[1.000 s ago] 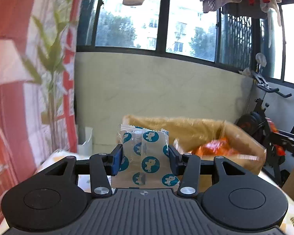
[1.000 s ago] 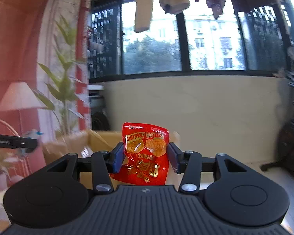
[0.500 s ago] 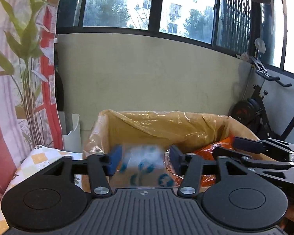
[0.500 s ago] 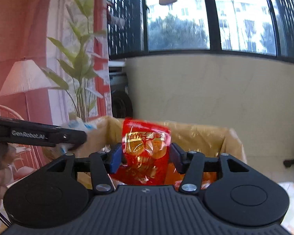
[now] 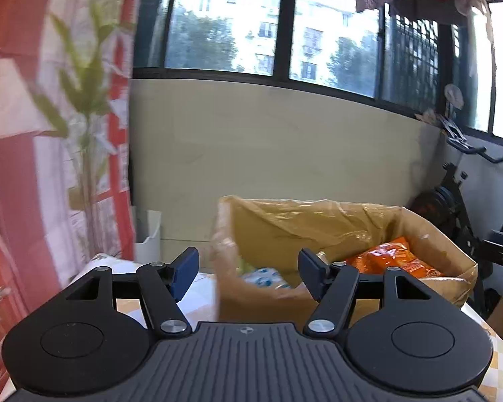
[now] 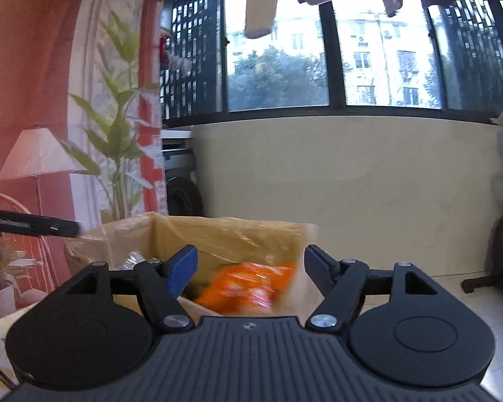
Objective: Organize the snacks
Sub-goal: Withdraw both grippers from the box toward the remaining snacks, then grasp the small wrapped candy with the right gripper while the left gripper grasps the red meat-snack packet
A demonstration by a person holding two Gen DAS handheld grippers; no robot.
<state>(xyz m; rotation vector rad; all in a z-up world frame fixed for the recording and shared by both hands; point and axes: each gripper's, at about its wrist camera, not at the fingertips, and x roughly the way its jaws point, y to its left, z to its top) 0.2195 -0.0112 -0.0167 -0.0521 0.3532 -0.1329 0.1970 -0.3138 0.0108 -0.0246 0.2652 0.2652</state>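
A cardboard box lined with clear plastic (image 5: 318, 221) (image 6: 224, 231) stands on the table just ahead of both grippers. My left gripper (image 5: 248, 269) is open and its jaws are opening, with nothing between them. The white packet with blue dots (image 5: 263, 276) lies inside the box near its left wall. Orange snack bags (image 5: 390, 256) fill the box's right side. My right gripper (image 6: 249, 269) is open too, its jaws opening, nothing between them. Beyond it, orange and red snack bags (image 6: 248, 284) lie blurred in the box. The left gripper's finger (image 6: 37, 226) pokes in at the left of the right wrist view.
A checked tablecloth (image 5: 501, 365) covers the table under the box. A white bin (image 5: 149, 238) stands by the wall to the left, beside a curtain printed with a plant and a lamp (image 6: 37, 154). An exercise bike (image 5: 462, 201) stands on the right.
Both grippers have let go: the blue-dotted packet and the red packet dropped into the box. Their jaws have spread wider, and both have drawn back a little from the box.
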